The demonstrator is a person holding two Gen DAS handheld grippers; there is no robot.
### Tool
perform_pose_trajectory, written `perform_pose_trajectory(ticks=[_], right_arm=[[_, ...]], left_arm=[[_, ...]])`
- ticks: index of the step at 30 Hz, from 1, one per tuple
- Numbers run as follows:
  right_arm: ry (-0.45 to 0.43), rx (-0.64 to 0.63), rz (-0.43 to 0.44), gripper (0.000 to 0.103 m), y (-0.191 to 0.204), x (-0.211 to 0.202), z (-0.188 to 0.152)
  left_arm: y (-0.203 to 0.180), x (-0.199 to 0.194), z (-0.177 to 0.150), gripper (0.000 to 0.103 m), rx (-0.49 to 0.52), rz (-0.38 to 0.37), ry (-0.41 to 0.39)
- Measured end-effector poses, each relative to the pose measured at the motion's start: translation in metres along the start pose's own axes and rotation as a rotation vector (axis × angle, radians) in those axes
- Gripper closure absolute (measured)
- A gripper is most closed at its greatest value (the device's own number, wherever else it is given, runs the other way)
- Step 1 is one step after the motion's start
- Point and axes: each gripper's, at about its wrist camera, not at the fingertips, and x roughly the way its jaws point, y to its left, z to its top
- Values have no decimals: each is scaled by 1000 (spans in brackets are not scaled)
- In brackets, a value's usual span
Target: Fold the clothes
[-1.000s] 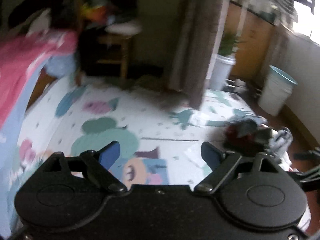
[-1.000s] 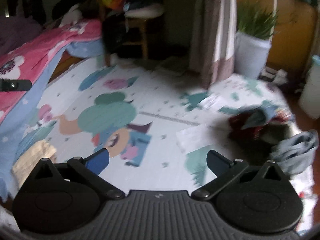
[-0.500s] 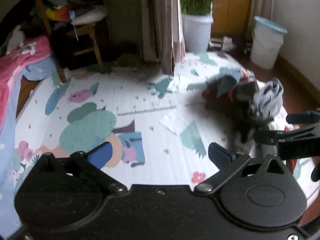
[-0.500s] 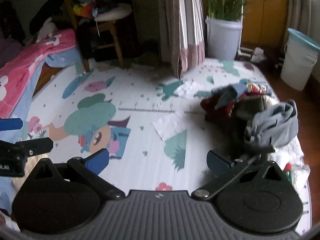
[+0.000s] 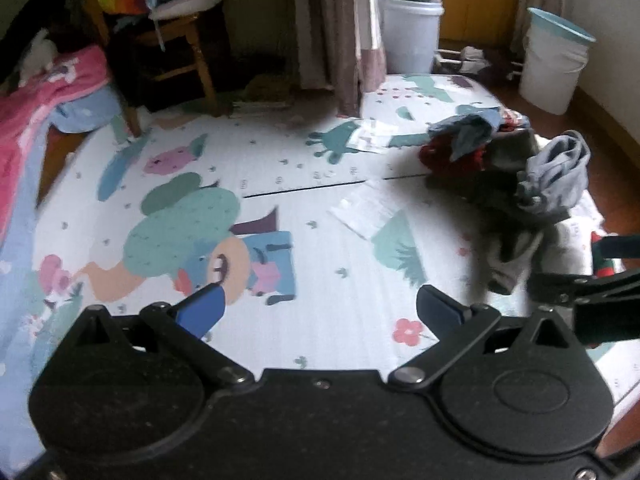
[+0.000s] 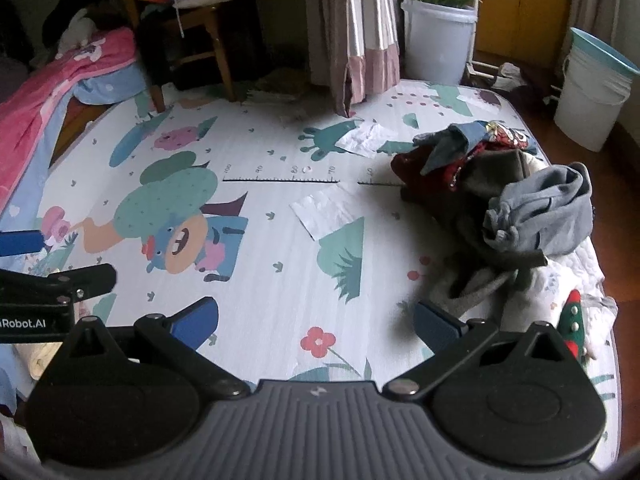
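Left wrist view, read from its left edge: a pink blanket (image 5: 38, 96) hangs over a bed side, a wooden chair (image 5: 176, 40) piled with cloth stands behind it, and the cartoon-printed play mat (image 5: 280, 208) fills the floor. Low in that view the left gripper (image 5: 320, 312) has its two blue-tipped fingers set wide apart over bare mat, with nothing between them; its jaws have just been opening to that width. Further right a curtain (image 5: 340, 32) hangs to the mat's far edge, then comes a white planter with green leaves (image 5: 412, 36), then a white bucket with a teal rim (image 5: 554, 68). The pile of clothes (image 5: 516, 176) lies unfolded on the right part of the mat: red and blue pieces at the back, a dark garment in the middle, a grey-blue one (image 5: 556, 180) bunched on top; the near end of the pile is smeared, so which piece trails forward there is hard to say. Right wrist view shows the same room a little sharper. The right gripper (image 6: 316, 320) also stands with its fingers spread and empty above a red flower print, and its right fingertip (image 6: 436, 322) sits just beside a pale sleeve trailing from the pile, whether touching I cannot tell. A crumpled white sheet (image 6: 328, 212) lies flat on the mat left of the clothes.
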Motion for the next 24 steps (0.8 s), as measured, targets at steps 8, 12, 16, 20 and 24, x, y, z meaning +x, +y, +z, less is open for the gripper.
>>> perform_pose_trajectory(ticks=[8, 12, 16, 20, 24], right_arm=[[7, 35, 9, 0, 4, -2, -2], [8, 23, 19, 0, 10, -2, -1], [15, 13, 22, 0, 15, 0, -3], [33, 10, 30, 0, 19, 3, -5], [35, 3, 32, 0, 24, 3, -6]], left_arm=[[9, -11, -14, 0, -49, -37, -8], [7, -15, -16, 0, -56, -14, -38], [10, -19, -15, 0, -83, -40, -51], [10, -19, -17, 0, -75, -38, -56], [11, -18, -20, 0, -80, -41, -47]])
